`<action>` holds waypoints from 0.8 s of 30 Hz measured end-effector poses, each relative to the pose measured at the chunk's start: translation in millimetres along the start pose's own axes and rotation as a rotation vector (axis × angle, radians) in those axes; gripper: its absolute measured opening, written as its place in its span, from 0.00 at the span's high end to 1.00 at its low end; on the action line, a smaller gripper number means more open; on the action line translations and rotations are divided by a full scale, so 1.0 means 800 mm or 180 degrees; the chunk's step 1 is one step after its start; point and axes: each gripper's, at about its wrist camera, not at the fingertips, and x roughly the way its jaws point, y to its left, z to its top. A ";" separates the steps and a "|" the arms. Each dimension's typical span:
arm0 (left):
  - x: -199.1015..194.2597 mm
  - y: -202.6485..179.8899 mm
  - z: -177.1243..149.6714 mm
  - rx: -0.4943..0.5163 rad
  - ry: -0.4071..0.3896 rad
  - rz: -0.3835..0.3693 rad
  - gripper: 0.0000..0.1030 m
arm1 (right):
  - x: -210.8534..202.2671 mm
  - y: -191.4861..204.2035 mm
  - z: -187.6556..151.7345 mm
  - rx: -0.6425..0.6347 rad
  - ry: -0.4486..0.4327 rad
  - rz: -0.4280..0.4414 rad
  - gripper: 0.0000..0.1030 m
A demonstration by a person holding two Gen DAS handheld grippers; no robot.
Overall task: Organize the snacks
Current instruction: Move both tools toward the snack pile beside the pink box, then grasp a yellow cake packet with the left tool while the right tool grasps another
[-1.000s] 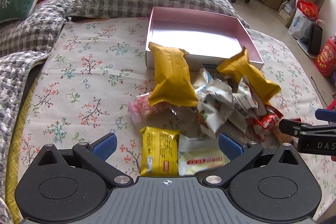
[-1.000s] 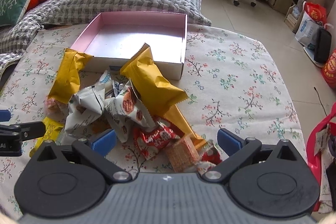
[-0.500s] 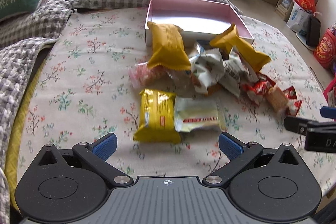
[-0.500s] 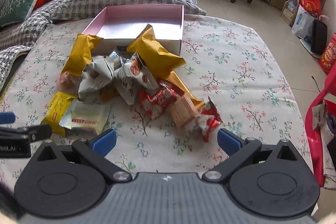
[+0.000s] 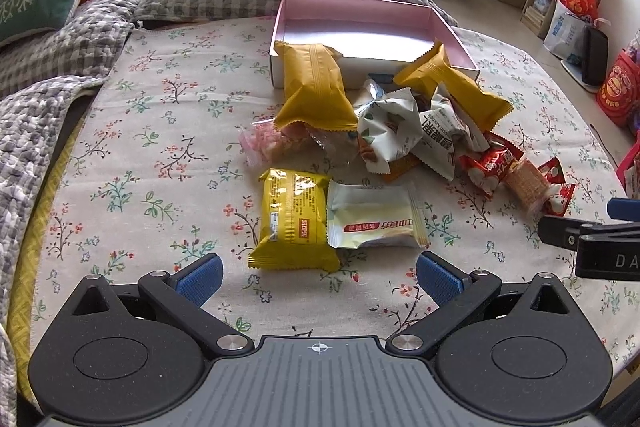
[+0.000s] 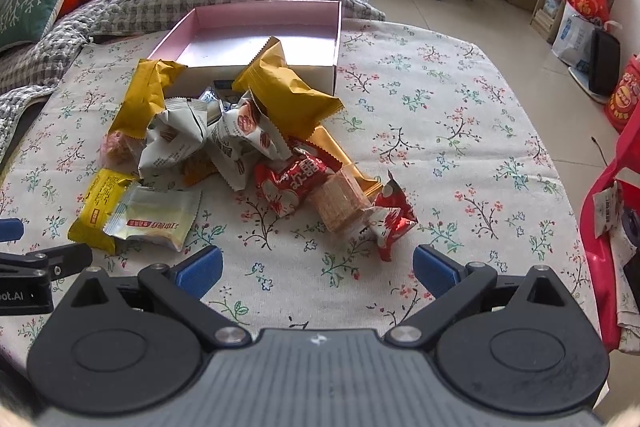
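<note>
The snacks lie heaped on the floral tabletop [image 5: 160, 131] against the near wall of the empty pink box [image 5: 360, 39], which sits on the far side of the pile from both claws. The left claw [image 5: 319, 277] is spread wide and holds nothing. Straight ahead of it, on the near edge of the pile, is the yellow biscuit packet [image 5: 294, 219], its long axis pointing away toward the box. It touches the pale cream packet [image 5: 374, 221] on its right.

The right claw [image 6: 318, 267] is also spread and empty, and it faces the red wafer wrappers [image 6: 336, 195] at the pile's other near corner. The left claw is nearer the yellow packet, so I judge that pick falls to it, closing across the packet's short width.
</note>
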 end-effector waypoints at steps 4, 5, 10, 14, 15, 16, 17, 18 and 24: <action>0.001 0.000 0.000 -0.0005 -0.0008 0.0009 0.00 | 0.000 0.000 0.003 0.0004 -0.0034 0.0005 0.06; 0.002 0.001 0.001 -0.0007 -0.0004 0.0009 0.00 | 0.000 0.000 0.003 0.0007 -0.0040 0.0005 0.08; 0.007 0.005 0.002 -0.0018 0.0031 0.0019 0.00 | 0.004 -0.008 0.007 0.0075 -0.0024 0.0007 0.23; 0.009 0.014 0.010 -0.0074 0.0035 -0.0009 0.01 | 0.006 -0.016 0.012 0.0110 -0.0022 0.0036 0.27; 0.009 0.017 0.013 -0.0102 0.0028 -0.0028 0.01 | 0.006 -0.018 0.016 0.0115 -0.0029 0.0047 0.28; 0.009 0.019 0.018 -0.0119 0.0016 -0.0047 0.01 | 0.007 -0.020 0.020 0.0117 -0.0035 0.0059 0.29; 0.008 0.021 0.023 -0.0129 0.0000 -0.0050 0.01 | 0.009 -0.021 0.025 0.0109 -0.0036 0.0067 0.29; 0.009 0.021 0.030 -0.0129 -0.0012 -0.0036 0.01 | 0.011 -0.021 0.031 0.0091 -0.0038 0.0077 0.29; 0.023 0.031 0.086 -0.0232 -0.0009 -0.0105 0.02 | 0.040 -0.018 0.072 0.0013 0.0085 0.0351 0.31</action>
